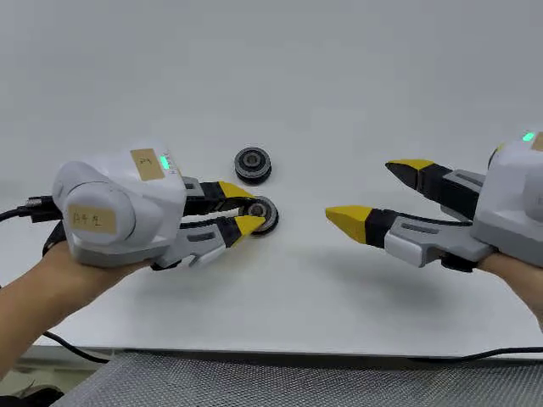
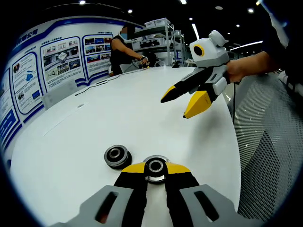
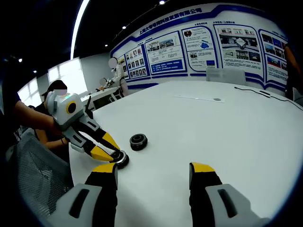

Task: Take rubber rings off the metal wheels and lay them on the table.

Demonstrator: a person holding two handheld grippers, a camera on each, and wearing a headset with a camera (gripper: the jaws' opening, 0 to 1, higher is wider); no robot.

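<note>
Two metal wheels with black rubber rings lie on the white table (image 1: 339,102). The nearer wheel (image 1: 263,214) sits between the yellow tips of my left gripper (image 1: 242,206), whose jaws are shut on its rim. The left gripper view has this wheel (image 2: 156,168) pinched at the tips of the left gripper (image 2: 155,169). The second wheel (image 1: 253,164) lies loose just beyond, also seen as a wheel (image 2: 117,156) to the left. My right gripper (image 1: 358,188) hovers to the right, open and holding nothing, apart from both wheels. From the right gripper view, the held wheel (image 3: 122,159) and the loose wheel (image 3: 138,141) lie ahead.
The table's front edge (image 1: 280,349) runs close below the grippers, with a black cable (image 1: 76,343) hanging at the left. A grey mesh chair (image 2: 265,142) stands beside the table. People stand at the table's far end (image 2: 124,52).
</note>
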